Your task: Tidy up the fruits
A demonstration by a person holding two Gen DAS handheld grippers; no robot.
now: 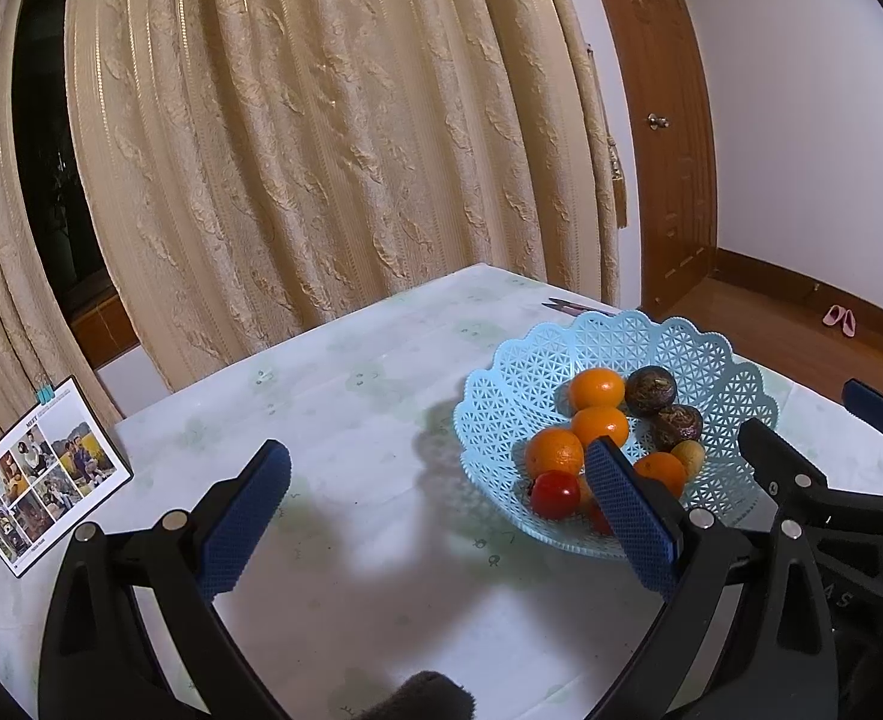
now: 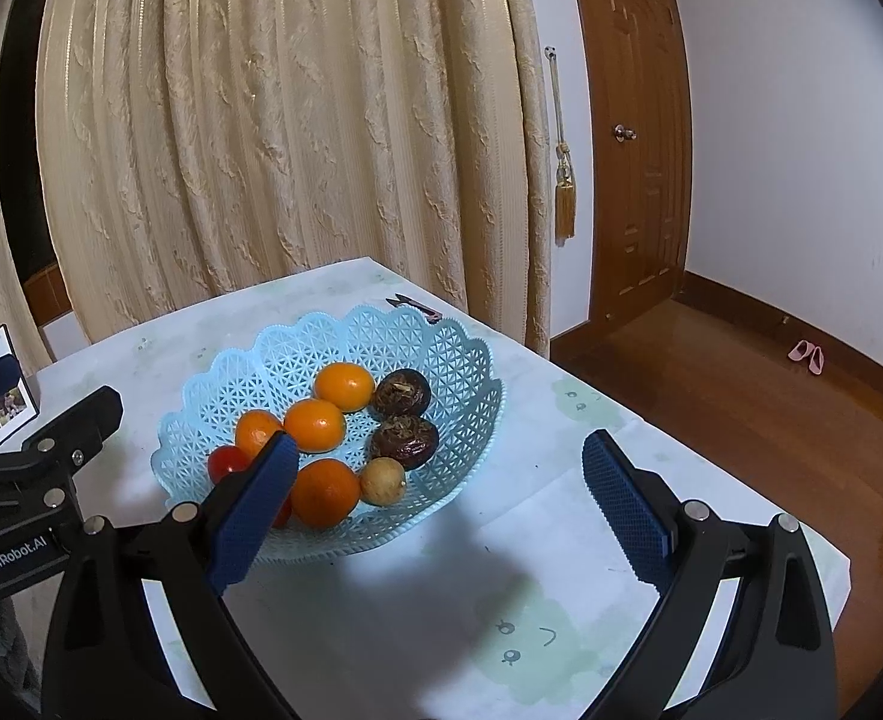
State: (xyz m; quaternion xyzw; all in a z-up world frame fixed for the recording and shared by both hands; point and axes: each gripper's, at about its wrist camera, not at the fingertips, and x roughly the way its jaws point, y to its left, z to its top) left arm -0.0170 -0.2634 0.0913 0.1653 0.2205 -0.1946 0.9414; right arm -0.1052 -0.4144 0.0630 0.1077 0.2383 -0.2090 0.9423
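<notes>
The fruits were all gathered in the light blue basket (image 2: 345,330), seen at the centre of the right wrist view: four oranges (image 2: 315,425), two dark brown fruits (image 2: 404,443), a small yellowish fruit (image 2: 383,480) and a red tomato (image 2: 229,462). No fruit was seen on the table (image 2: 381,618). The left gripper (image 1: 441,516) and the right gripper (image 2: 435,504) were both held wide apart and empty, near the basket. The sorting was judged nearly finished; only withdrawal seemed required next.
</notes>
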